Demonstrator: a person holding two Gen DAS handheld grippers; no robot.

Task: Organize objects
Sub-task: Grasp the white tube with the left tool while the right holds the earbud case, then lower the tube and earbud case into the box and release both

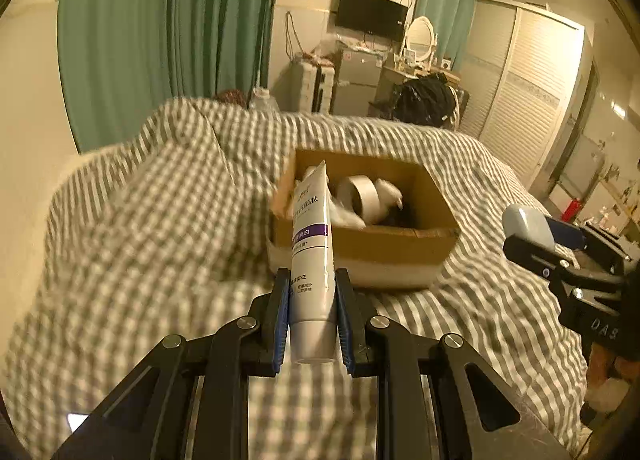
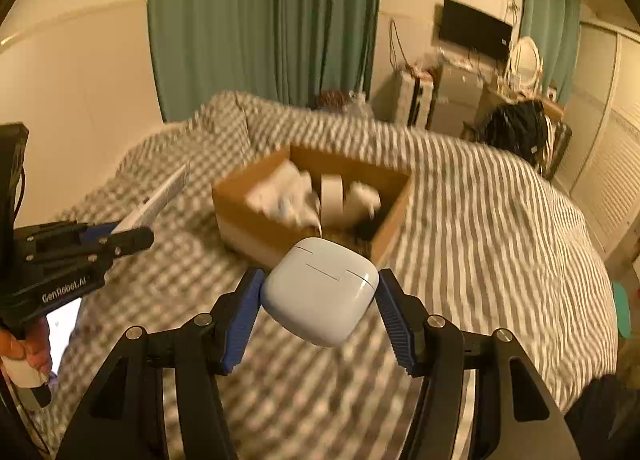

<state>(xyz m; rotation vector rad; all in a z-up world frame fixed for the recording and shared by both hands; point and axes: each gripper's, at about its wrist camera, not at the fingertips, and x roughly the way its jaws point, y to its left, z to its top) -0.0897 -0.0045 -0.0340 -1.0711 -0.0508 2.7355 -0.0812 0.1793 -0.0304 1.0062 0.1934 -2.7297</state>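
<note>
Both wrist views toward box [image 1: 362, 248]

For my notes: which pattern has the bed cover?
Grey and white checks on the bed cover, clearest in the left wrist view.

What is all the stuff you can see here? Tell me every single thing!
tube: one, white with a purple band, held in the left gripper
earbud case: one, white, held in the right gripper
cardboard box: one, brown, open, on the bed
tape roll: one, beige, inside the box
bedcover: one, grey and white checked, under the box
curtains: green, behind the bed
TV: one, black, on the far wall
left gripper: black, blue jaws
right gripper: black, blue jaws
</note>
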